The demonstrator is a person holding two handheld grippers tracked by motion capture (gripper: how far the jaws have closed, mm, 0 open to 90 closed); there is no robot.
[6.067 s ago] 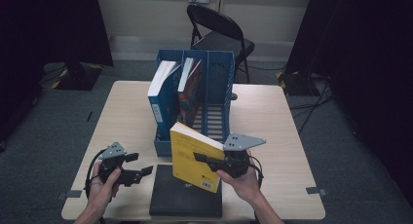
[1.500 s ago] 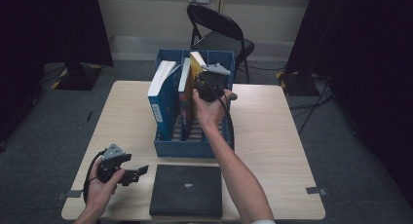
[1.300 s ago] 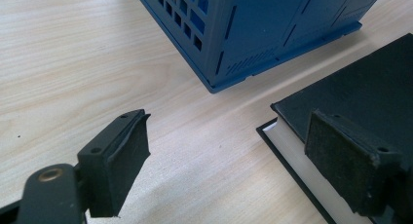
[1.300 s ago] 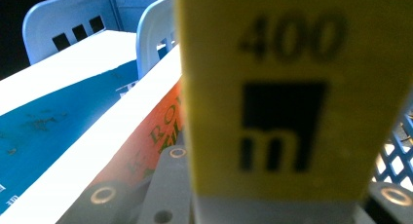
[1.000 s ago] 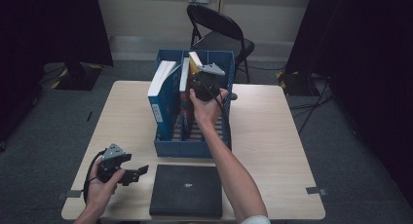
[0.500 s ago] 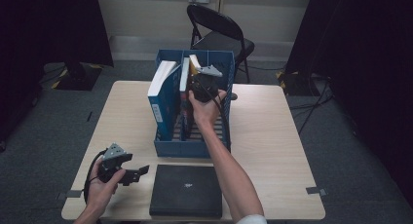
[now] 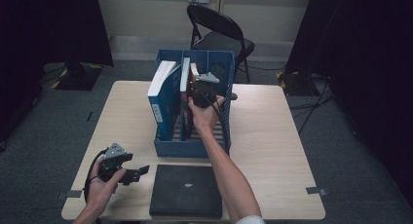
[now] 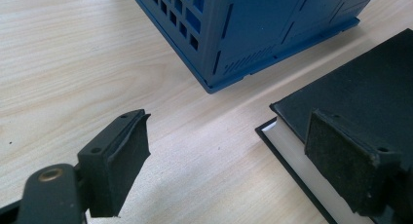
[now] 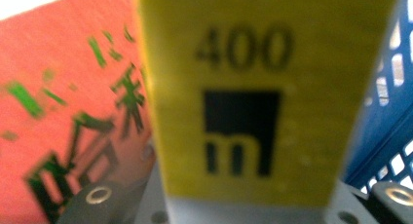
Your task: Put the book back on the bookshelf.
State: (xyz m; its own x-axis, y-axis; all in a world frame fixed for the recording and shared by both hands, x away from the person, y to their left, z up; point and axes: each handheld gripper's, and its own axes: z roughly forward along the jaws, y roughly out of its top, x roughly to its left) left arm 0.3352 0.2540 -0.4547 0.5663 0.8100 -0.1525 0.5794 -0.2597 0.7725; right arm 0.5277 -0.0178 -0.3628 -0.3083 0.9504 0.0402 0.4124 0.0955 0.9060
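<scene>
A blue slotted book rack stands mid-table and holds a blue book with a white top edge and a red book. My right gripper reaches into the rack's middle slot, shut on a yellow book. That book's spine fills the space between the jaws, beside the red book. A black book lies flat in front of the rack. My left gripper rests low at the front left, open, with its right jaw over the black book's corner.
The rack's corner stands just ahead of my left gripper. Its right wall is close beside the yellow book. Bare tabletop lies to the right of the rack. A black folding chair stands behind the table.
The right gripper carried the yellow book from above the black book up to the rack and has sunk with it into the slot. The left gripper has stayed put.
</scene>
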